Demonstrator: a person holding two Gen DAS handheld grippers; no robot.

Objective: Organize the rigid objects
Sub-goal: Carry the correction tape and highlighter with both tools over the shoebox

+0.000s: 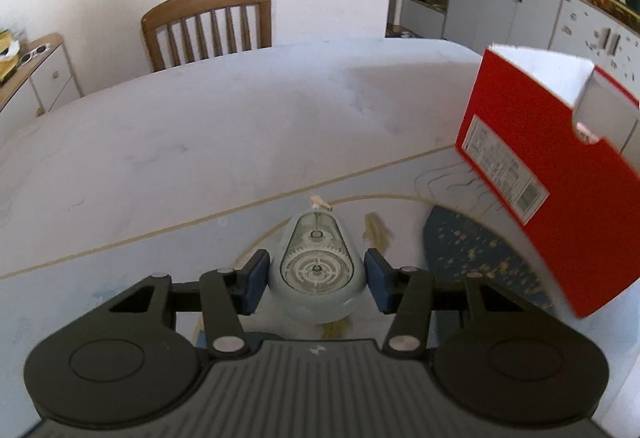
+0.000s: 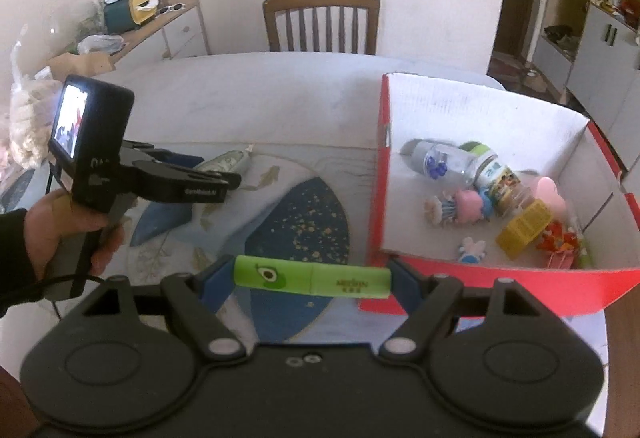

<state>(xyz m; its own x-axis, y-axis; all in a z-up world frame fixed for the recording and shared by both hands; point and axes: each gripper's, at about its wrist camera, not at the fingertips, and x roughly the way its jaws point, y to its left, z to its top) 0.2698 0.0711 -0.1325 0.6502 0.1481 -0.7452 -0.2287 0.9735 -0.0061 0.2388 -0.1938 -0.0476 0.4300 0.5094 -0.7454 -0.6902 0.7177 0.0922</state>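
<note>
A pale grey-blue teardrop gadget [image 1: 316,266] with clear gear windows lies on the table mat. My left gripper [image 1: 316,272] has its blue pads [image 1: 256,278] against both of its sides, shut on it. In the right wrist view the same left gripper [image 2: 224,175], held by a hand [image 2: 60,230], sits low over the gadget [image 2: 228,161]. My right gripper [image 2: 312,280] is shut on a green tube [image 2: 340,282] held crosswise between its pads, just left of the near corner of the red box [image 2: 500,278].
The red box [image 1: 540,157] stands open on the right and holds a bottle [image 2: 436,159], a jar [image 2: 500,173], pig figures [image 2: 468,203] and a yellow pack [image 2: 524,228]. A wooden chair [image 2: 320,21] stands behind the table [image 1: 200,125]; a cluttered sideboard [image 2: 160,25] is at the left.
</note>
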